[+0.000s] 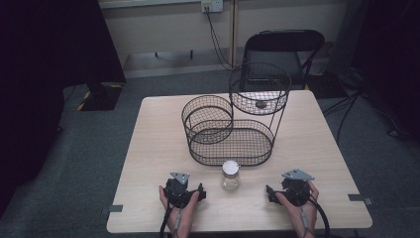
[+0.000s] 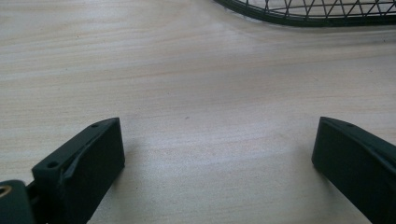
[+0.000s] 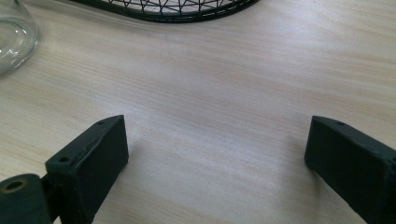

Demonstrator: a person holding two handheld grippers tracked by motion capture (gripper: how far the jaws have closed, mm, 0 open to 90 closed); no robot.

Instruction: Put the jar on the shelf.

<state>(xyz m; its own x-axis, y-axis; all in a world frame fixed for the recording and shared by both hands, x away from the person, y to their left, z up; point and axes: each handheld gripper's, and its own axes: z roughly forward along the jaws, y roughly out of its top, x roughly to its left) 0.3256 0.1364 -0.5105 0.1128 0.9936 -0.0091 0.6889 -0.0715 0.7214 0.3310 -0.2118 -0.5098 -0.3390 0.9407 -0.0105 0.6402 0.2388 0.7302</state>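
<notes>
- Overhead, the high view takes in the whole table (image 1: 148, 208): a glass jar (image 1: 231, 175) with a pale lid stands upright near the front edge, between the two grippers and apart from both.
- Just behind the jar sits a black wire rack (image 1: 232, 144), with an oval base tray, a round basket at its left and a higher round basket at its right (something small and dark lies in the high one; too small to tell what).
- A black folding chair (image 1: 282, 47) stands past the far edge of the table.
- Left gripper (image 1: 200, 193) rests at the front left in a hand, pointing in toward the jar.
- Right gripper (image 1: 269, 193) rests at the front right, also hand-held, also pointing in.
- Left gripper view: jaws spread wide, bare tabletop between them, nothing touched by the pads; the rack's rim (image 2: 308, 11) crosses the top right.
- Right gripper view: jaws equally wide, nothing between them but wood grain; the rack's rim (image 3: 177, 10) runs along the top.
- This view adds the jar's rounded glass side (image 3: 14, 35) at the top left corner, well clear of the jaws (the left gripper view has no such glimpse).
</notes>
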